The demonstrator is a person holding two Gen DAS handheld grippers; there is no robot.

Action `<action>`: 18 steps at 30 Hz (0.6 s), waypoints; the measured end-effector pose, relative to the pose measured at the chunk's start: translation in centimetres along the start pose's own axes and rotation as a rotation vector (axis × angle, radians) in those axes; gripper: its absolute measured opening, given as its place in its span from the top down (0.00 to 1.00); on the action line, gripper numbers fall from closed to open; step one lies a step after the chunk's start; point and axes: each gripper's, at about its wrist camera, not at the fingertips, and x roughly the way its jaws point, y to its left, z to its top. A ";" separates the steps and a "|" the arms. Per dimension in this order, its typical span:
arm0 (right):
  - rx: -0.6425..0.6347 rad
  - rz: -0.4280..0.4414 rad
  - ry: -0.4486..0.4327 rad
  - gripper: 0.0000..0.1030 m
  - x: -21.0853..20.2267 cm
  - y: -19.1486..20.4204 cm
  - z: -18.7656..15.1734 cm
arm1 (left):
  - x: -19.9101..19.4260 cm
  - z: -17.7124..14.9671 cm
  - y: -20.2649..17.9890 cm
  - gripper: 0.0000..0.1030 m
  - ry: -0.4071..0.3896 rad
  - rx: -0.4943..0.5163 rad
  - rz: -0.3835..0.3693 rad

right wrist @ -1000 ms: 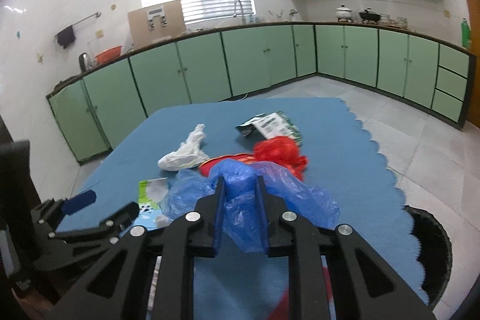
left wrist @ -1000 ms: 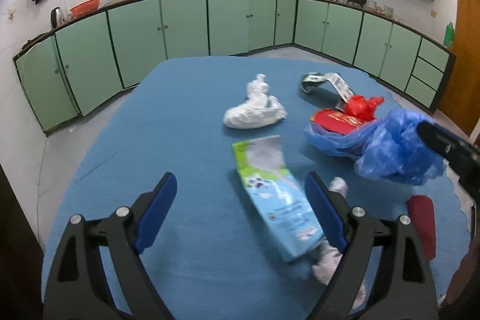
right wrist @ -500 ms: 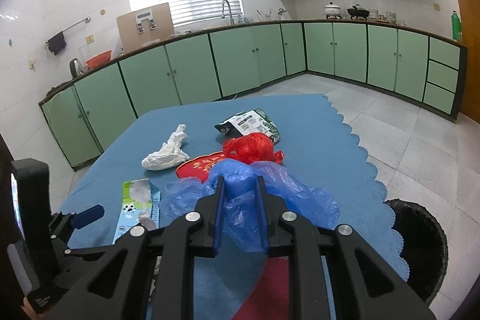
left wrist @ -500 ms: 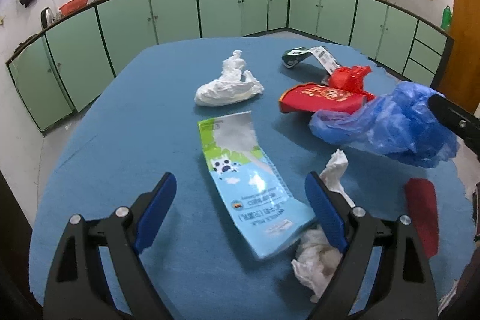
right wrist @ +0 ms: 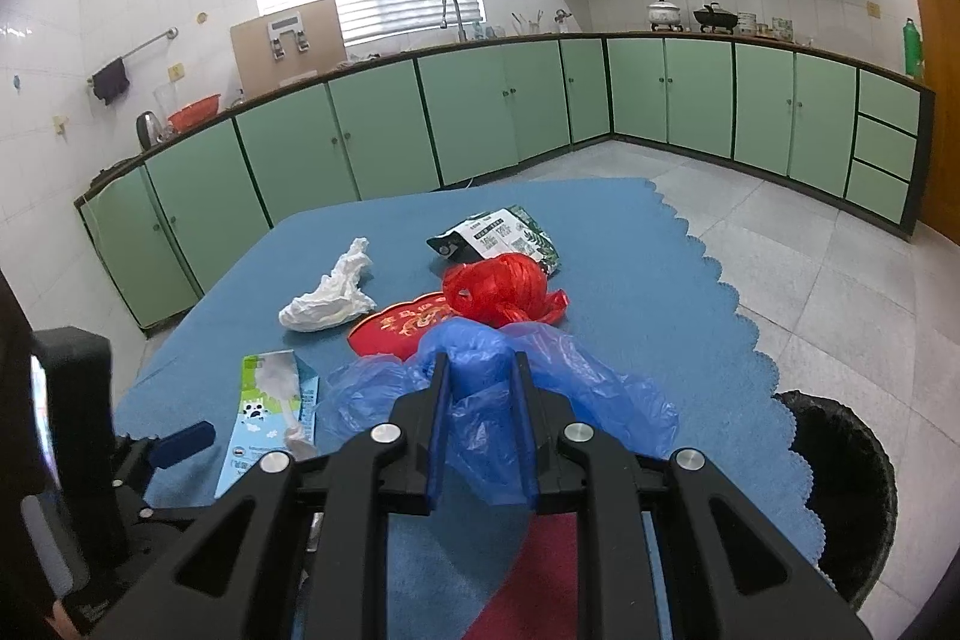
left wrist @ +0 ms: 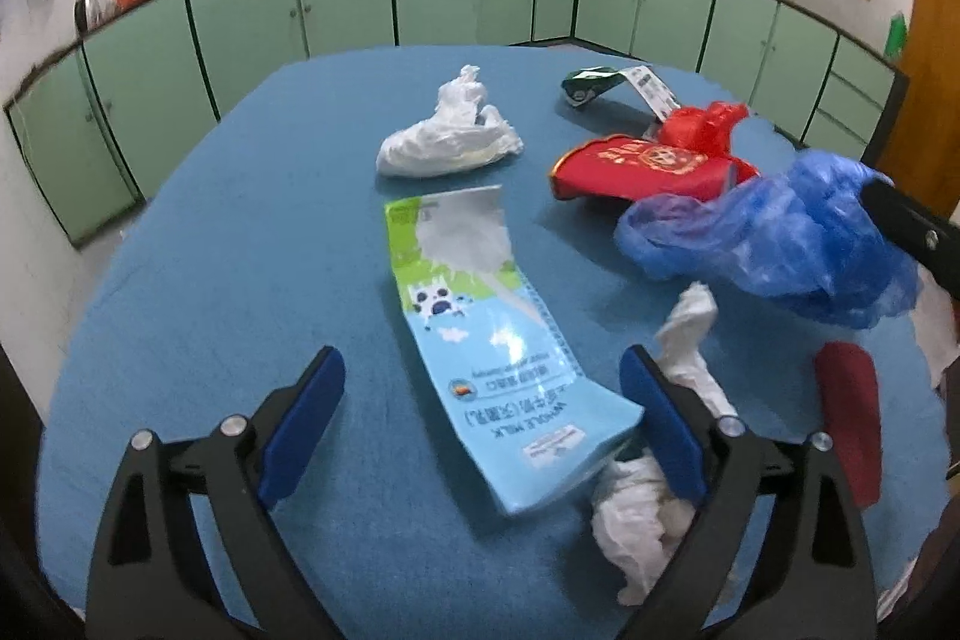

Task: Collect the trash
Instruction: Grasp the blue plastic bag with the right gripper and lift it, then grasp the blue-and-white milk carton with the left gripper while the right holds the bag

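Two grippers, one carton up for grabs!
Left gripper has just been opening, jaws spread wide around the milk carton, its long axis running eleven to five; right gripper clamps the blue bag.
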 end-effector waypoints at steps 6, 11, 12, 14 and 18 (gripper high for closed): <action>0.000 0.001 0.010 0.81 0.2 0.1 -0.2 | 1.0 1.0 1.6 0.30 0.022 -0.047 -0.010; -0.013 0.004 0.013 0.81 0.3 0.3 -0.4 | 1.0 1.6 2.6 0.51 0.033 -0.080 -0.049; -0.016 0.004 0.011 0.81 0.2 0.3 -0.3 | 0.9 1.7 2.8 0.51 0.032 -0.087 -0.054; -0.014 0.005 0.008 0.81 0.1 0.2 -0.2 | 0.6 1.9 3.3 0.52 0.026 -0.094 -0.054; -0.017 0.007 0.002 0.81 -0.3 0.2 0.0 | -0.7 2.4 3.9 0.55 0.001 -0.110 -0.064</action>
